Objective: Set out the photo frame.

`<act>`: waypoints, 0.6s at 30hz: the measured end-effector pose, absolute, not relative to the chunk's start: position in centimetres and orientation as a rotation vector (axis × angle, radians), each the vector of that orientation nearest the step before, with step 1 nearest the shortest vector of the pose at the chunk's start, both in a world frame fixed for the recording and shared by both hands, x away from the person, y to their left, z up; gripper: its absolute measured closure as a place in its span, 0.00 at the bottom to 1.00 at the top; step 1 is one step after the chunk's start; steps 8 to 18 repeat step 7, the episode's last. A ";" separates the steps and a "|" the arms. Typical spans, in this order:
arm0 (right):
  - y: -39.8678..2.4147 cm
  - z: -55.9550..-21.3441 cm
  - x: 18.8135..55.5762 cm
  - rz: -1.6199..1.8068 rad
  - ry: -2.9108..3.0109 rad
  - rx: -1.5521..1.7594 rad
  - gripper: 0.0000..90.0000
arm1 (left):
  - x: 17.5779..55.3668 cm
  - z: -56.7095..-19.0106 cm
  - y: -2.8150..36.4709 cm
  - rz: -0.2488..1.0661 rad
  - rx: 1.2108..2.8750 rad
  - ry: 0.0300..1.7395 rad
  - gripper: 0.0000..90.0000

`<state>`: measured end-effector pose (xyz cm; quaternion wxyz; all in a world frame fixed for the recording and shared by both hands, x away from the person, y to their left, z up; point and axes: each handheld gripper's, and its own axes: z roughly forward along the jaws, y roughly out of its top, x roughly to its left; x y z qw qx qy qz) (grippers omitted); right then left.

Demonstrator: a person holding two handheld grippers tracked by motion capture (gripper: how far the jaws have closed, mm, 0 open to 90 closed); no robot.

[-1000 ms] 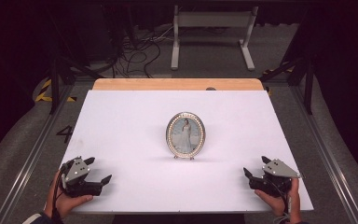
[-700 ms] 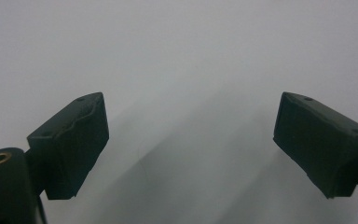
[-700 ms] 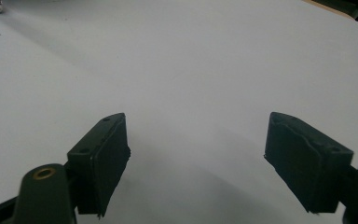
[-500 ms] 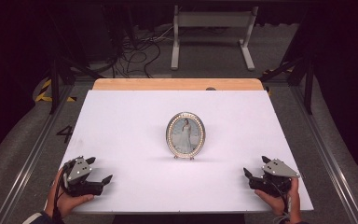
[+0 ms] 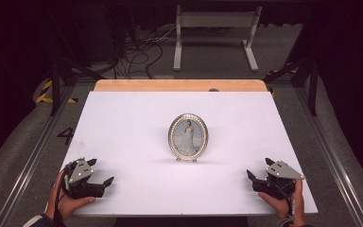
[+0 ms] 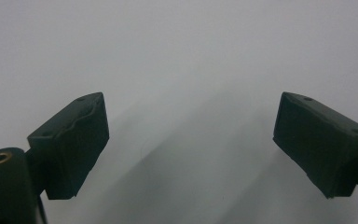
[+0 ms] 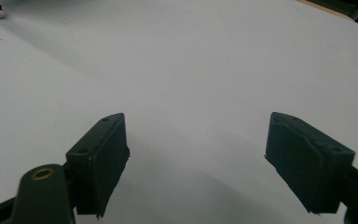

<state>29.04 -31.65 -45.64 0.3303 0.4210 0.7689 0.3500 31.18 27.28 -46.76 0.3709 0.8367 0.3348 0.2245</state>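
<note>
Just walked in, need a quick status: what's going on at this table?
A person holds a two-jaw gripper in each hand at the near edge of a white table. The left gripper and right gripper both have their jaws wide apart with nothing between them. An oval pearl-rimmed photo frame with a portrait stands upright mid-table, apart from both grippers. Nothing is being handled yet.

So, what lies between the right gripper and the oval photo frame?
Nothing: in the high view, only bare white table separates the right gripper from the oval photo frame.
</note>
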 end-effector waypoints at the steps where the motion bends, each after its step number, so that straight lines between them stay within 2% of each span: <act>1: -31.7 -45.7 29.1 0.915 2.010 1.102 0.23 | 31.2 -46.7 27.3 0.580 2.148 0.861 0.12; 18: -31.7 -45.7 29.1 0.922 2.006 1.110 0.23 | 31.3 -46.7 27.2 0.582 2.144 0.860 0.12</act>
